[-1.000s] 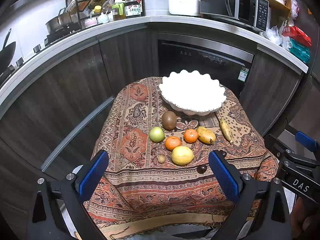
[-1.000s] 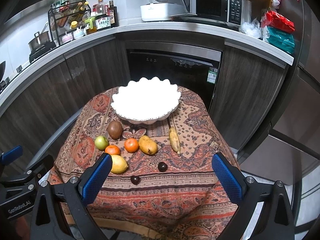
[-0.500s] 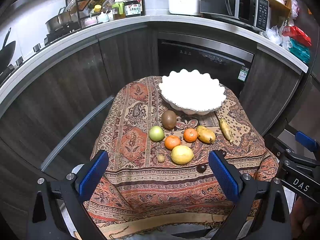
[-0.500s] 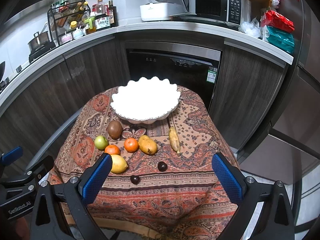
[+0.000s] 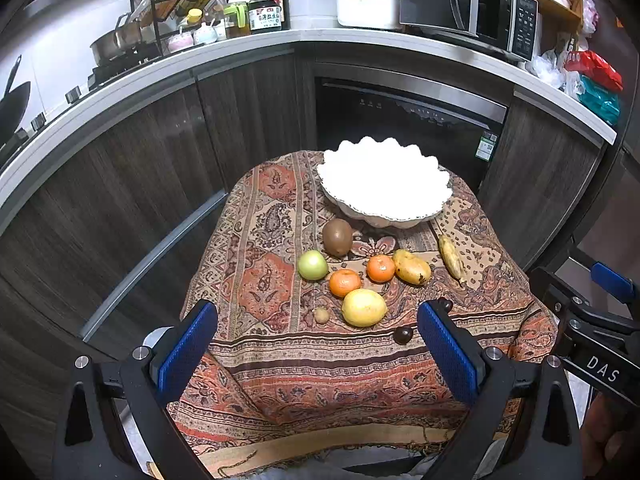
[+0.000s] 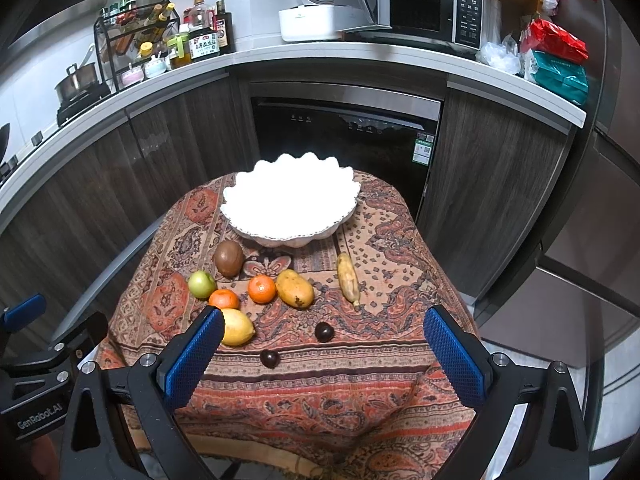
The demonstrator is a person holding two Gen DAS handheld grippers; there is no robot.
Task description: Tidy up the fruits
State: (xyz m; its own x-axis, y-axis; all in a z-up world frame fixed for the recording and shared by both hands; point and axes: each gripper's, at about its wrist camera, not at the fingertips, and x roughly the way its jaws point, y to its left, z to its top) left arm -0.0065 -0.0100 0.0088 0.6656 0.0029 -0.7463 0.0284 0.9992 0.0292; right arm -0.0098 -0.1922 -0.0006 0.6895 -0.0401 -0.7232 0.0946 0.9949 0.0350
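Several fruits (image 6: 260,289) laid before scalloped white bowl (image 6: 291,236) | left gripper (image 5: 316,350) spread apart, empty | right gripper (image 6: 324,352) spread apart, empty

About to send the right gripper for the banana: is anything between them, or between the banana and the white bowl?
Nothing visible. The open right gripper faces bare patterned cloth up to the yellow banana, and only cloth lies between it and the white scalloped bowl.

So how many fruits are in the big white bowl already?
None yet: the white bowl looks empty. Both claws, left and right, are open and hold nothing. Every fruit is left on the cloth, like the kiwi, lemon and banana.
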